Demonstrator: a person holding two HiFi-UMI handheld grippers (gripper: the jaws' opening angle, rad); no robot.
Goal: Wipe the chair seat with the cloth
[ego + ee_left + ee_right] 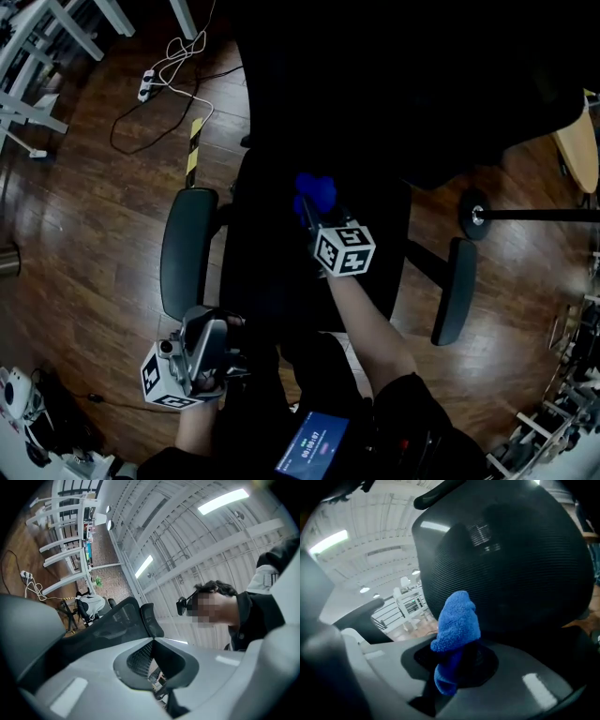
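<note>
Cloth (316, 194): blue and bunched, sitting at centre frame in the head view, over the rear part of the chair seat (272, 272); the right tongs (312, 214) are clamping it, with one wad poking up past the tips and a tail drooping below in the right gripper view; it is being gripped by a small fold, probably so the loose bulk is leading and can be dragged flat over the fabric; I cannot tell whether the cloth is touching the seat, which is showing as near-black.

The right tongs are pointing toward the mesh backrest (511, 564), which is filling the upper right of their view; I am judging this as a stroke being set up from the back of the seat.

The left tongs (208, 345) are sitting at lower left of the head view, just beside the seat's front corner and below the armrest (187, 246); the jaws are lying together with nothing between them; their camera is tilting up at the ceiling lights; I am judging them parked, out of the wiping path.

A second armrest (457, 292) is standing at the right of the frame; the wood floor (84, 234) is showing all round; a power strip (145, 86) with its cable is lying upper left, well apart.
</note>
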